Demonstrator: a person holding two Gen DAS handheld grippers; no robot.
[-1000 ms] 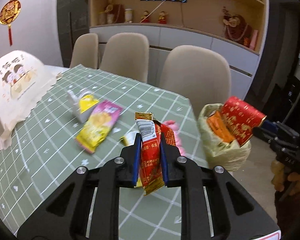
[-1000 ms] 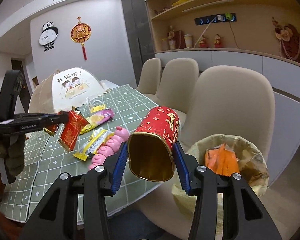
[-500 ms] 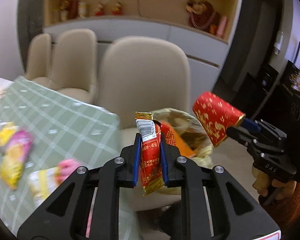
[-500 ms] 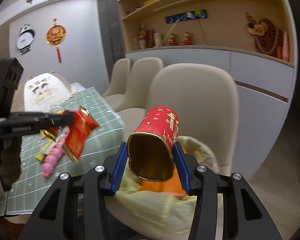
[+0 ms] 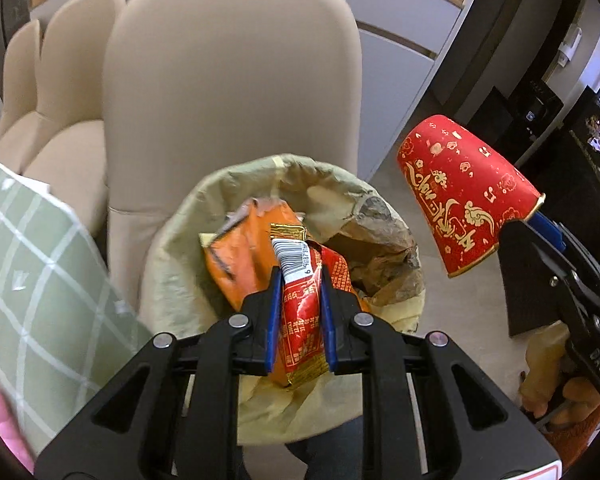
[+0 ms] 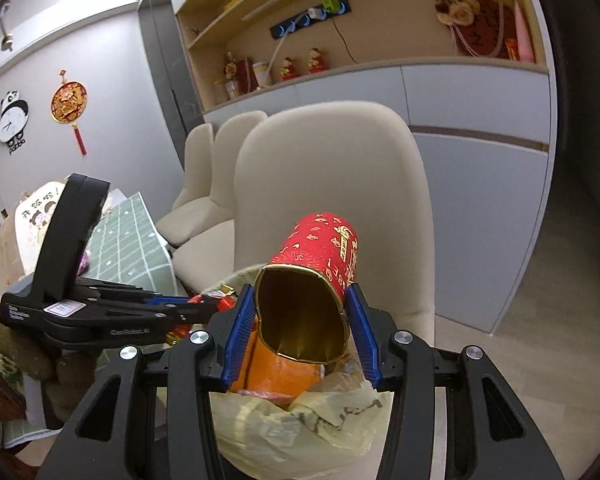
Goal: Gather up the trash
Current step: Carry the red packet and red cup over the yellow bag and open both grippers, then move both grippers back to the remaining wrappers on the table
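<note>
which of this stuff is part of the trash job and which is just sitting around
Part of the job:
- red wrapper, clamped in the left claw over the bin
- red cup, squeezed in the right claw
- lined bin, already holding an orange packet

Just lying about:
- chairs
- table
- panda clock
- shelf figurines

Glossy foil wrapper (image 5: pixel 302 312), crinkled plastic bin liner (image 5: pixel 172 264)
</note>
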